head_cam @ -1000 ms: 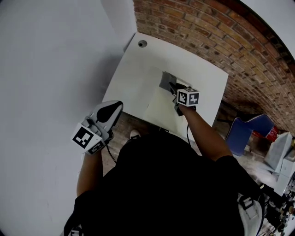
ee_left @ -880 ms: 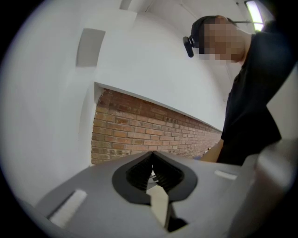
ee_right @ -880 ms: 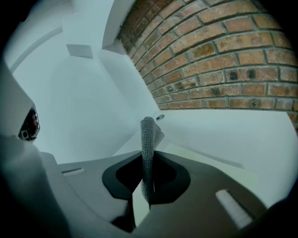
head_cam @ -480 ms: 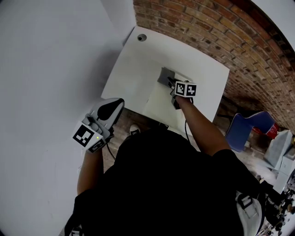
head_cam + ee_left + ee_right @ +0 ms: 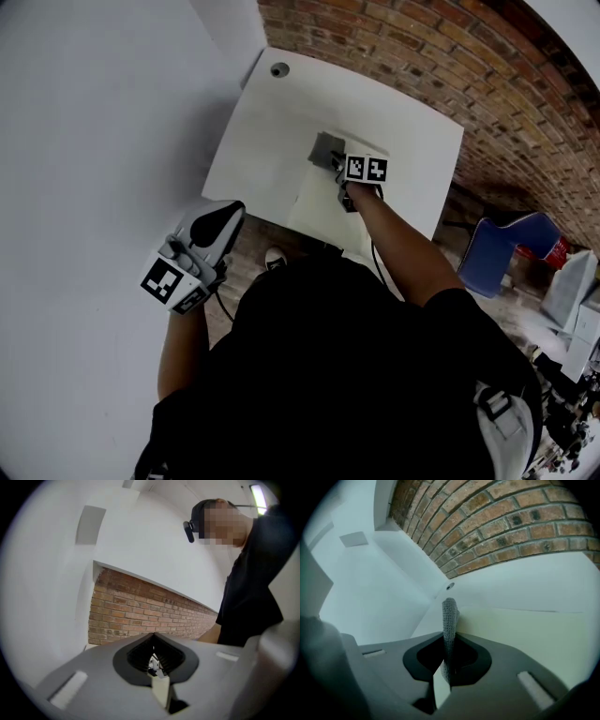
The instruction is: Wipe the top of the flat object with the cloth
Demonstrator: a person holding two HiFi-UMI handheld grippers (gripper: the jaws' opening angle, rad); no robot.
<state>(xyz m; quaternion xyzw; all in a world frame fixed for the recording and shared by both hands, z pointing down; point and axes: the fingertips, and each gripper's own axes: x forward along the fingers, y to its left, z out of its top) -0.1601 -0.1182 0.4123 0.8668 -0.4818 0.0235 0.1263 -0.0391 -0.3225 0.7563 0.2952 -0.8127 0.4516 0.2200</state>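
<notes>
A pale cream flat board (image 5: 319, 211) lies on the white table (image 5: 262, 141). A grey cloth (image 5: 326, 148) rests on the board's far edge, and my right gripper (image 5: 339, 167) is shut on it. In the right gripper view the cloth (image 5: 449, 620) stands up between the jaws, with the cream board (image 5: 525, 630) spreading to the right. My left gripper (image 5: 220, 220) hangs off the table's near-left side, jaws together and holding nothing. In its own view the left gripper (image 5: 157, 667) points at a brick wall.
A round cable hole (image 5: 278, 68) sits in the table's far corner, also visible as the hole (image 5: 449, 586). The brick wall (image 5: 469, 66) runs behind the table and a white wall (image 5: 94, 141) on the left. A blue chair (image 5: 502, 253) stands to the right.
My right gripper has slid the cloth across the board, away from me and to the left. The left gripper has stayed about where it was.
</notes>
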